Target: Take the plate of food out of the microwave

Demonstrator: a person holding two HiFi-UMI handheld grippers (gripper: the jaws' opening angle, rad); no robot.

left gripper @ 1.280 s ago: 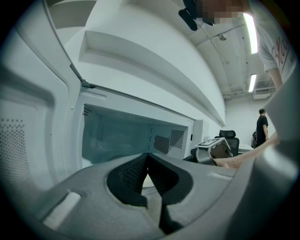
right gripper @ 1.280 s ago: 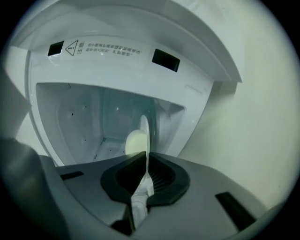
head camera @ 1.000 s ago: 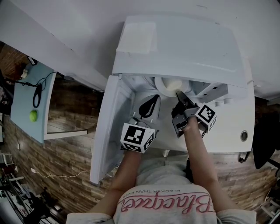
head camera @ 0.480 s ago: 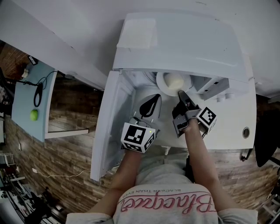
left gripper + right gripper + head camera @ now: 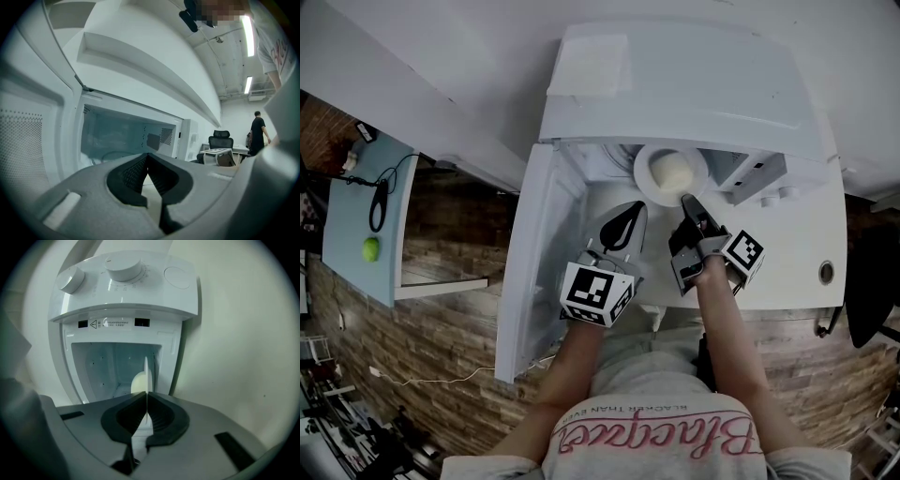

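Round white plate (image 5: 644,180) w/ a pale rounded lump of food (image 5: 671,171) on it sits at the mouth of the white microwave (image 5: 694,89). In head view it shows just past the front edge of the oven's top. The right gripper (image 5: 687,200) has its jaws clamped on the plate's near rim. In right gripper view the plate (image 5: 146,373) shows edge-on, pinched btwn the dark pads, w/ the food (image 5: 138,382) to one side and the oven cavity behind. That view is rolled, so the control panel w/ two round knobs (image 5: 124,268) appears up top.

The left gripper (image 5: 629,210) hangs just beside the right one, in front of the opening, near the plate but not touching it. Its jaws are closed tip to tip w/ nothing btwn them.

The microwave door (image 5: 525,272) stands swung open at the left gripper's side. A pale flat rectangular pad (image 5: 592,67) lies on the oven's top. The oven stands on a white bench (image 5: 797,281) w/ a small round hole (image 5: 825,271).

Far left in head view, well apart from all this, is a light-blue side bench (image 5: 347,262) w/ a green ball (image 5: 370,248) and a black cable (image 5: 381,204).

Bkgd of left gripper view: a person in dark clothes (image 5: 257,133) near a black office chair (image 5: 220,139).
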